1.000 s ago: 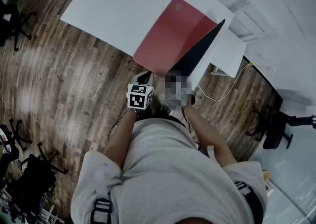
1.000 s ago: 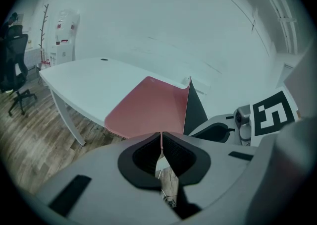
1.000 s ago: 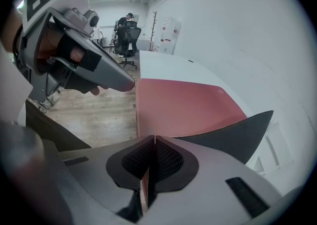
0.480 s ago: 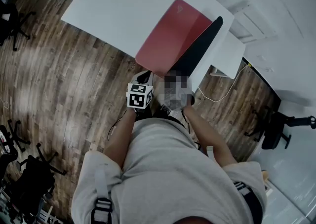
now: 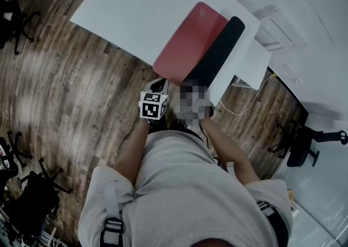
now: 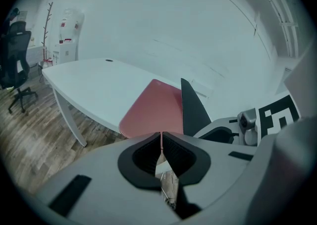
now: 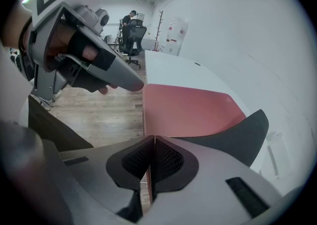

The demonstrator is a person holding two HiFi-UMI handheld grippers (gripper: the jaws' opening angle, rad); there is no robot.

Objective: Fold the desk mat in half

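Right tool (image 7: 153, 142) pinching desk mat (image 7: 190, 109) edge, left tool (image 6: 162, 137) closed, white table (image 5: 136, 12)

The left gripper (image 6: 162, 140) has its jaws pressed together on the near edge of the red desk mat (image 6: 153, 107). The mat's right side stands up, showing black. Under the mat is a white table (image 6: 94, 83). Just right of the mat is the right gripper (image 6: 205, 131).
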